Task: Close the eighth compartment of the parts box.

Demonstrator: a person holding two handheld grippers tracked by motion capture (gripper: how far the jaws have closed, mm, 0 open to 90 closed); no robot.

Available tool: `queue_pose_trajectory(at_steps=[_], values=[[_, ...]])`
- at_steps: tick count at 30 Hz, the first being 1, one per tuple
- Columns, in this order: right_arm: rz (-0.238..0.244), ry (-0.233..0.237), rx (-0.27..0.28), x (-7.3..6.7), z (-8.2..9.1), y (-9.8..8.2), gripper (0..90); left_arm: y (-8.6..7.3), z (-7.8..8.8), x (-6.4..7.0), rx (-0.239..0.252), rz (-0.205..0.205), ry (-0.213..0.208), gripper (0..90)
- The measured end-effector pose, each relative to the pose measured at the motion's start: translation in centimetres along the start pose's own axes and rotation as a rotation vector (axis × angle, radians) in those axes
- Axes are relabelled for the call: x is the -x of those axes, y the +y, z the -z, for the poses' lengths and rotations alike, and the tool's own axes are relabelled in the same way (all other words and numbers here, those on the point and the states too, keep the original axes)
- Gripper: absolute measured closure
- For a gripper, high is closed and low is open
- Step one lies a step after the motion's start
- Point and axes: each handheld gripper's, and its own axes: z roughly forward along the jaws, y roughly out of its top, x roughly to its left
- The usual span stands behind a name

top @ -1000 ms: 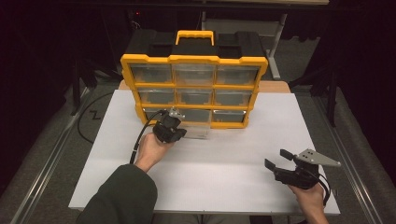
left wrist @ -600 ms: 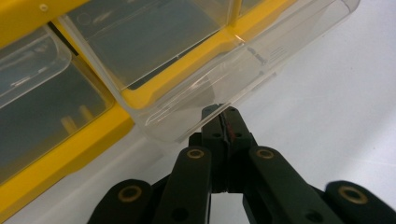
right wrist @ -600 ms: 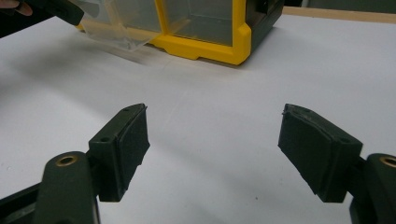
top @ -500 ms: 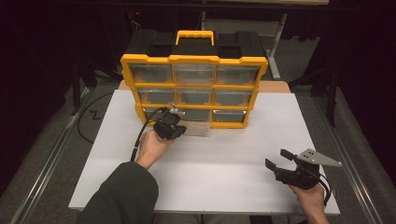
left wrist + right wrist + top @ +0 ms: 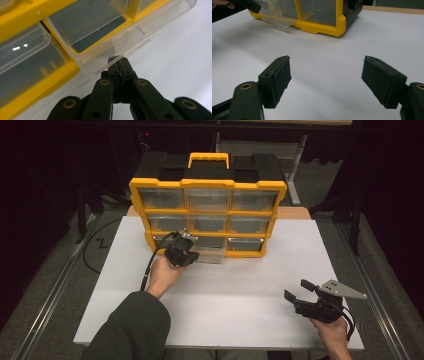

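A yellow and black drawer organizer point(image 5: 207, 184) stands at the back of the white table, holding several clear drawers. Its bottom middle drawer point(image 5: 212, 256) is pulled part way out. My left gripper point(image 5: 183, 255) is at that drawer's front left. In the left gripper view the jaws are pressed together point(image 5: 120, 65) on the clear drawer's front lip point(image 5: 100, 62). My right gripper point(image 5: 301, 291) rests low at the table's front right, far from the organizer. In the right gripper view its jaws point(image 5: 326, 80) stand wide apart, holding nothing, and face the organizer point(image 5: 329, 20) and the pulled drawer point(image 5: 279, 16).
The white tabletop point(image 5: 240, 315) is bare between the organizer and the front edge. A black cable point(image 5: 150, 265) runs from the left gripper along the forearm. Metal rails point(image 5: 45, 305) flank the table on both sides, and the room beyond is dark.
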Motion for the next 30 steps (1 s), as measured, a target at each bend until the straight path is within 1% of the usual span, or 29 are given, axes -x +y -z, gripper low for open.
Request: queue_pose_trajectory(at_steps=[1, 5, 7, 8, 9, 10, 13, 14, 15, 19, 24, 25, 26, 30], values=[[0.000, 0.000, 0.004, -0.02, 0.05, 0.00, 24.6, 0.09, -0.01, -0.08, -0.003, -0.005, 0.004, 89.5], [0.016, 0.007, 0.022, -0.06, 0.24, -0.02, 23.9, 0.33, -0.16, -0.25, -0.002, 0.005, 0.010, 89.5], [0.017, 0.008, 0.028, -0.03, 0.35, -0.07, 23.3, 0.43, -0.30, -0.29, 0.004, 0.011, 0.012, 89.5], [0.014, 0.007, 0.031, -0.03, 0.39, -0.07, 23.2, 0.51, -0.30, -0.37, -0.001, 0.007, 0.014, 89.5], [0.020, 0.011, 0.038, 0.01, 0.45, -0.08, 22.8, 0.55, -0.37, -0.37, 0.006, 0.012, 0.014, 89.5], [0.015, 0.015, 0.042, -0.05, 0.48, -0.08, 22.6, 0.60, -0.36, -0.39, 0.003, 0.014, 0.014, 89.5], [0.036, 0.013, 0.049, -0.14, 0.51, -0.10, 21.4, 0.63, -0.51, -0.50, 0.008, 0.019, 0.015, 89.5], [0.040, 0.016, 0.050, -0.14, 0.49, -0.12, 20.9, 0.62, -0.57, -0.51, 0.010, 0.021, 0.018, 89.5], [0.042, 0.028, 0.056, -0.12, 0.45, -0.16, 20.3, 0.62, -0.59, -0.56, 0.006, 0.020, 0.017, 89.5], [0.052, 0.037, 0.075, -0.08, 0.37, -0.34, 19.1, 0.64, -0.72, -0.61, 0.009, 0.023, 0.014, 89.5], [0.054, 0.041, 0.076, -0.11, 0.26, -0.41, 19.1, 0.67, -0.78, -0.67, 0.011, 0.026, 0.013, 89.5], [0.048, 0.043, 0.073, -0.16, 0.24, -0.41, 19.1, 0.69, -0.76, -0.71, 0.005, 0.020, 0.015, 89.5], [0.055, 0.044, 0.074, -0.13, 0.19, -0.41, 19.1, 0.71, -0.79, -0.70, 0.006, 0.022, 0.019, 89.5], [0.057, 0.045, 0.070, -0.22, 0.11, -0.40, 19.1, 0.86, -0.89, -0.72, 0.007, 0.026, 0.021, 89.5]])
